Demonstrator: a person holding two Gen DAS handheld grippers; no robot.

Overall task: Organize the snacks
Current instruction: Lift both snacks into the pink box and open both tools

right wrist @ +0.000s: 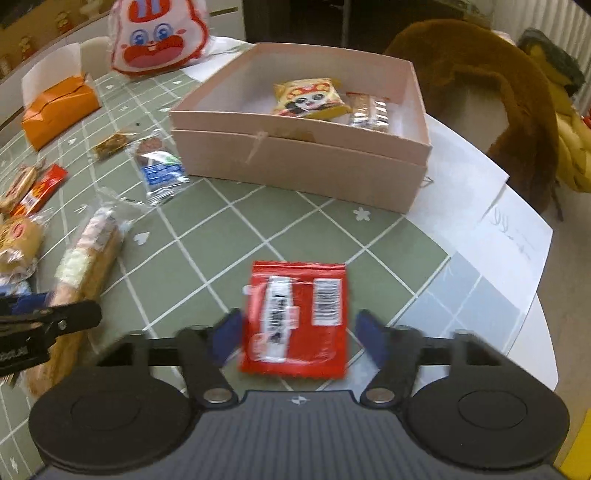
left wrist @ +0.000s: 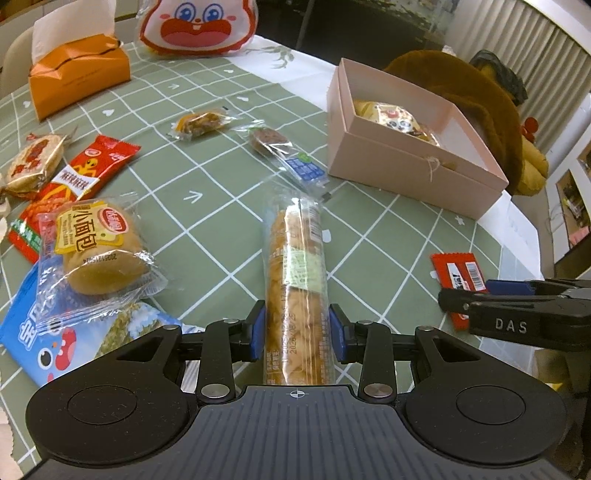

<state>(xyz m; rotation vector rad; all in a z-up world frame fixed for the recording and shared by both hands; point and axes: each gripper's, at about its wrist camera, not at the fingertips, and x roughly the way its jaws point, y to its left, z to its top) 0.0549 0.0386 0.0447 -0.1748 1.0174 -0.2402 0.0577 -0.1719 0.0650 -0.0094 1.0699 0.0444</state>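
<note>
My left gripper [left wrist: 298, 332] is shut on a long pastry stick in a clear wrapper [left wrist: 295, 251], which lies lengthwise on the green checked tablecloth. In the right wrist view, a flat red packet with a barcode [right wrist: 295, 314] lies between the fingers of my right gripper [right wrist: 299, 328]. The left pad is at the packet's edge and a narrow gap shows on the right; that view is blurred. The open pink box [right wrist: 295, 162] stands beyond it and holds a yellow panda packet [right wrist: 310, 98] and a wafer packet [right wrist: 369, 110].
Left of the stick lie a small bread packet [left wrist: 99, 247], a red packet [left wrist: 85, 173] and a blue bag [left wrist: 48, 332]. Two small snacks [left wrist: 201, 123] [left wrist: 284, 151] sit mid-table. An orange tissue box [left wrist: 77, 74] and a cartoon bag [left wrist: 199, 26] stand at the back. A brown fuzzy chair [right wrist: 480, 92] is behind the box.
</note>
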